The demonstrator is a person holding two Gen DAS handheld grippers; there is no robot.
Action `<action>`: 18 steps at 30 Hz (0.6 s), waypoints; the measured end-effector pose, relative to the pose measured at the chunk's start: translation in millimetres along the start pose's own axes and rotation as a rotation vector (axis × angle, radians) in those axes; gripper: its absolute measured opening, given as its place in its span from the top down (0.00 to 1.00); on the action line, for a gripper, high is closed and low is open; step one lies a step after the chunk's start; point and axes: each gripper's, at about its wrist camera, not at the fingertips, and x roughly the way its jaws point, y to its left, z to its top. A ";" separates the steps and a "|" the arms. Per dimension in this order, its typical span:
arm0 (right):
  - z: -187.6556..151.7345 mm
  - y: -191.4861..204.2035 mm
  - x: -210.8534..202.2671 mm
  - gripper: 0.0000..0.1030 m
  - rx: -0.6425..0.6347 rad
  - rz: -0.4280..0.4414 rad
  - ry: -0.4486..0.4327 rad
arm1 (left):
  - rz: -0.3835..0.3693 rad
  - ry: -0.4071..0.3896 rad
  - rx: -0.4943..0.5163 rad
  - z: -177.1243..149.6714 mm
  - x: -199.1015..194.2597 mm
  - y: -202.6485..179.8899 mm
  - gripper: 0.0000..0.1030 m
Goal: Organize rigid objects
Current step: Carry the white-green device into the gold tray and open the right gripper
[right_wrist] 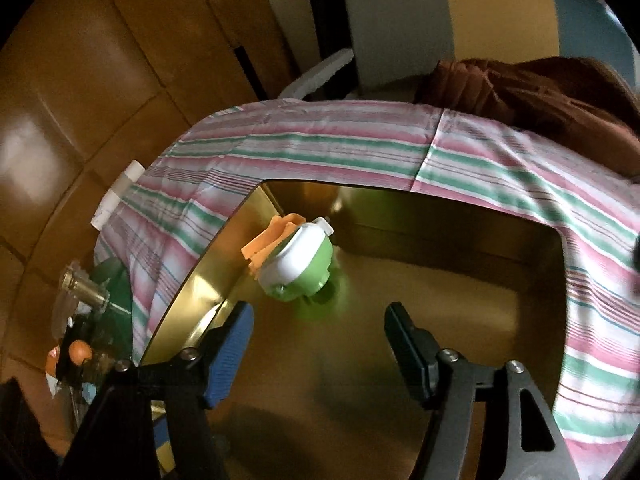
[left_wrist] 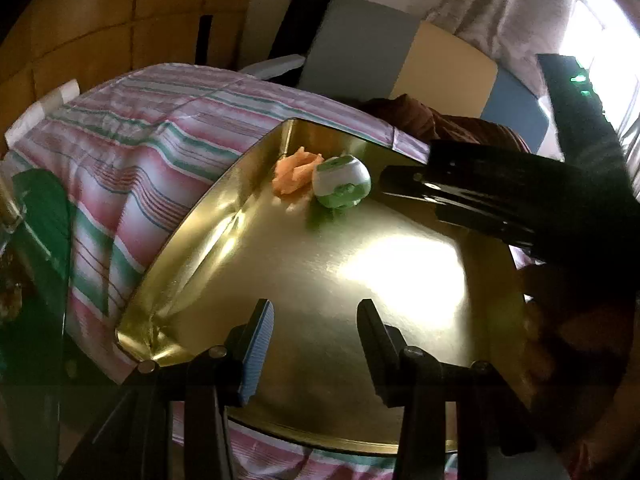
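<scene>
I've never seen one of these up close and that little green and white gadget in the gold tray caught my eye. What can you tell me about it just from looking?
The green and white gadget looks like hard, smooth plastic: a rounded white shell over a light green body, with a small white nub at its top end. It lies tilted on the floor of the gold tray, near the tray's wall, and leans against an orange plastic piece beside it. Its green colour reflects in the shiny tray floor below it. No gripper touches it.
</scene>
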 end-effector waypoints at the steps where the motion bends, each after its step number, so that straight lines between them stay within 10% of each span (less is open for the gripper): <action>1: -4.1 -0.1 -5.7 0.31 -0.007 0.000 -0.008 | 0.000 0.000 0.007 -1.1 -0.3 -2.1 0.58; 18: -63.9 -54.4 -103.3 0.28 0.025 -0.088 -0.120 | -0.052 -0.013 0.133 -15.6 -6.3 -34.8 0.57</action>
